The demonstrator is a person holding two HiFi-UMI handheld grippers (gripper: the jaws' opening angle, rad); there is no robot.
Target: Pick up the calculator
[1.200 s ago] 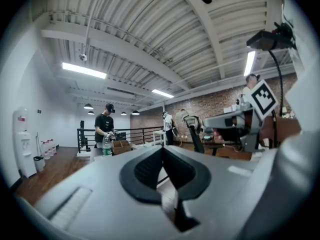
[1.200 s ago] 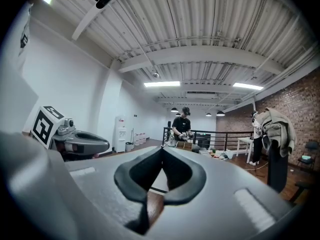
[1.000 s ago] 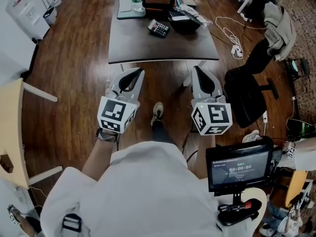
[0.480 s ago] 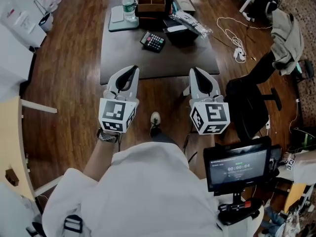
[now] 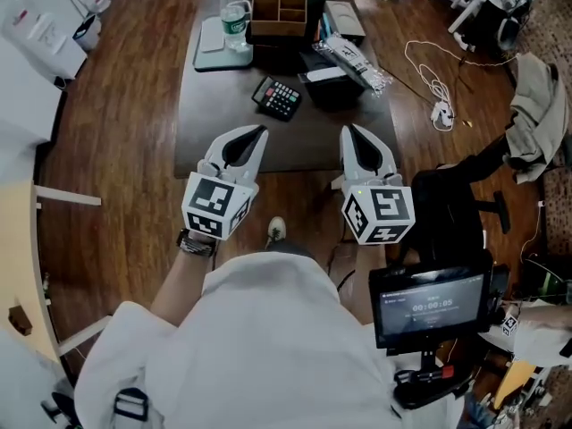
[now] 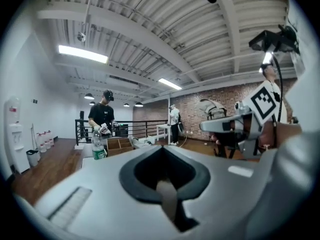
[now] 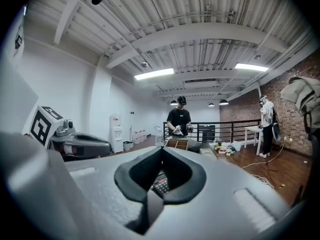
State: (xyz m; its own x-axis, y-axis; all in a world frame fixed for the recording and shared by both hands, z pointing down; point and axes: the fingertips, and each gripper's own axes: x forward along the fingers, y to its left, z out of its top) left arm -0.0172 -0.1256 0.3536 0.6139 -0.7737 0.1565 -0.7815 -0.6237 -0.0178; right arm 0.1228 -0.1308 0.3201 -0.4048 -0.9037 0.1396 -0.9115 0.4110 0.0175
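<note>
Calculator [image 5: 278, 98] one, bottle [image 5: 234, 23] one, wooden box [image 5: 278, 36] one, on table [image 5: 223, 119].

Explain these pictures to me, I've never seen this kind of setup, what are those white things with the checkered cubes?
They are hand-held tools, one in each of a person's hands. Each ends in a two-jaw claw, and the cube is part of it. The head view comes from a camera on the person's head, looking down at the left claw and right claw at the near edge of a dark table. The two gripper views come from cameras riding on the tools. On the table lie a calculator, a water bottle and a wooden box, among other things. Both claws look closed and hold nothing; the left claw's jaws have just been opening a hair.
</note>
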